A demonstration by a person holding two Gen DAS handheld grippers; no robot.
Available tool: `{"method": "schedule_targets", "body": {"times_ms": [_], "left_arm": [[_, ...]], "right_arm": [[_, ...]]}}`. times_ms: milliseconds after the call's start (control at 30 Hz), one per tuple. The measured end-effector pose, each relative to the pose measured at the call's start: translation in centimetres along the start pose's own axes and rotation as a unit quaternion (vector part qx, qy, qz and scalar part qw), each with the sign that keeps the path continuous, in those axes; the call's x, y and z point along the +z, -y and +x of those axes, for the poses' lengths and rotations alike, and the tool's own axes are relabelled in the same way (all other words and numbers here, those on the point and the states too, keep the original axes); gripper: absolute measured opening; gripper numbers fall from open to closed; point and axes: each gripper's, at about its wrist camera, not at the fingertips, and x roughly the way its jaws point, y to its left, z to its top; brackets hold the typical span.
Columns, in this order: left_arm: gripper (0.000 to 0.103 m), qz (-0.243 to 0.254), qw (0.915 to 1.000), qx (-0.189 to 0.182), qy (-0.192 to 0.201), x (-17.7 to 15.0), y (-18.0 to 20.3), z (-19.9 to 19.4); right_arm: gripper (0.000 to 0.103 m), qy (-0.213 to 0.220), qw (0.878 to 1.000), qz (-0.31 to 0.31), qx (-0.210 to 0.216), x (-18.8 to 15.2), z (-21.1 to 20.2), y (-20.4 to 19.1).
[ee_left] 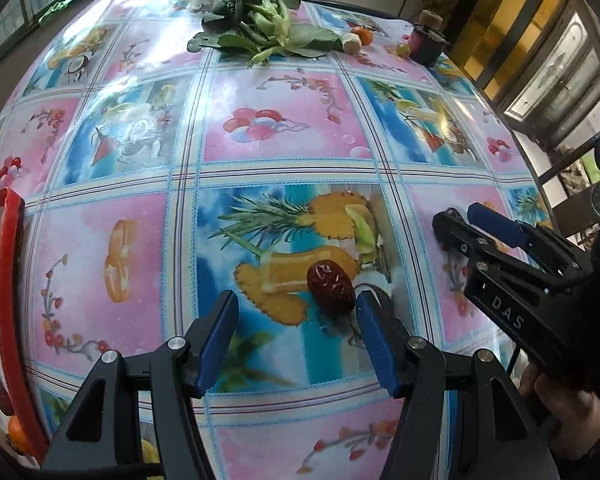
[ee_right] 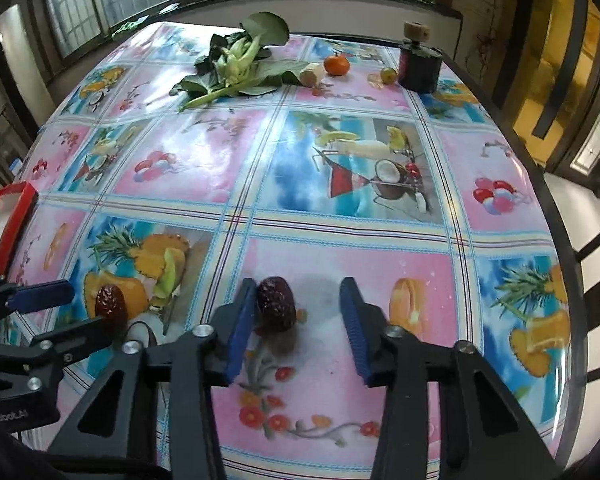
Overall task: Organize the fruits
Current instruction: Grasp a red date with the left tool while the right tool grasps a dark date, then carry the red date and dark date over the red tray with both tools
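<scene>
Two dark red dates are seen on a fruit-patterned counter [ee_right: 380, 120]. In the lower centre of the left wrist view, one date [ee_left: 331, 288] lies just beyond the wide-open left tool [ee_left: 296, 340], close to its right finger, long axis slanting up-left. In the right wrist view, the other date [ee_right: 276, 305] sits between the spread fingers of the right tool [ee_right: 298, 330], apparently touching the left finger, so each tool is judged nearest its own date.

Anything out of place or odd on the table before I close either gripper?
Nothing spilled or damaged. Two red dates lie loose outside the red tray: one against the open left gripper's right finger, one against the open right gripper's left finger. Both sit off-centre. Leafy greens sprawl at the far edge.
</scene>
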Motion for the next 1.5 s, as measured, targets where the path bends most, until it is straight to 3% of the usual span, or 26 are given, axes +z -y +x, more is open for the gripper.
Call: {"method": "schedule_targets", "body": {"times_ms": [67, 133, 200, 233, 367, 500, 967, 1233, 1500], "left_arm": [[0.061, -0.002, 1.0000, 0.002, 0.005, 0.1, 0.2, 0.0], [0.059, 0.000, 0.9999, 0.010, 0.008, 0.1, 0.5, 0.1], [0.048, -0.003, 0.9999, 0.010, 0.011, 0.3, 0.6, 0.2], [0.041, -0.003, 0.9999, 0.010, 0.009, 0.3, 0.6, 0.3], [0.038, -0.004, 0.9997, 0.023, 0.012, 0.4, 0.7, 0.6], [0.021, -0.002, 0.9998, 0.016, 0.015, 0.5, 0.6, 0.6], [0.020, 0.033, 0.9990, -0.025, 0.017, 0.2, -0.5, 0.3], [0.020, 0.037, 0.9992, -0.015, 0.010, -0.9, -0.8, -0.7], [0.020, 0.022, 0.9989, -0.017, 0.037, -1.6, -2.3, -3.8]], "right_arm": [[0.026, 0.001, 1.000, -0.012, 0.003, -0.1, 0.0, -0.4], [0.024, 0.004, 1.000, -0.021, 0.002, -0.2, 0.0, -0.7], [0.019, 0.005, 1.000, -0.019, 0.006, -0.1, 0.0, -0.5], [0.019, 0.005, 1.000, -0.017, 0.009, -0.1, 0.0, -0.4], [0.019, 0.007, 1.000, -0.017, 0.016, -0.2, -0.1, -0.3], [0.019, 0.010, 1.000, -0.003, 0.024, -0.4, -0.2, 0.1], [0.019, 0.021, 0.999, 0.027, 0.033, -0.8, -0.4, 0.5], [0.018, 0.018, 0.999, 0.028, 0.036, -1.5, -1.0, 0.0], [0.018, 0.022, 0.997, 0.046, 0.055, -2.6, -2.8, -1.7]]}}
